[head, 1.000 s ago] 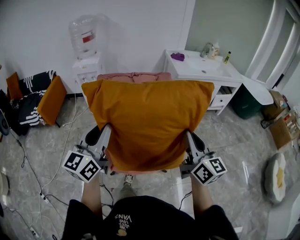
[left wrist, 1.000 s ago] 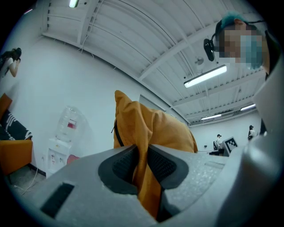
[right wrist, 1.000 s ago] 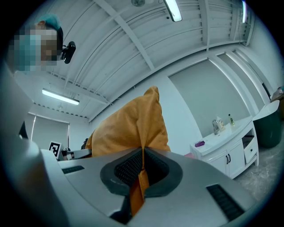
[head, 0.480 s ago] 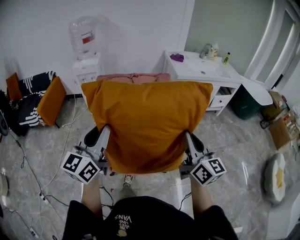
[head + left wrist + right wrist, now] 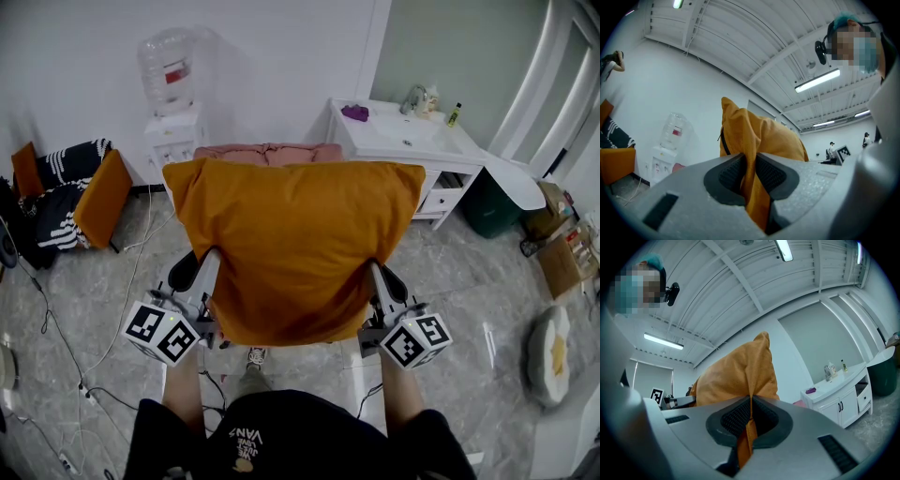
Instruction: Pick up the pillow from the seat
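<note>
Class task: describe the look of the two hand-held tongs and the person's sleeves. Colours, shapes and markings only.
Both the left tongs and the right tongs have pale grey, speckled bodies with black ribbed pads in dark recesses. Each carries a white cube with black square markers: left cube, right cube. The person wears a black, short-sleeved top with pale print.

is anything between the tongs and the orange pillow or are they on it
Nothing visible stands in the way: the left tongs and the right tongs are each clamped on the fabric of the orange pillow, one near each lower corner.
</note>
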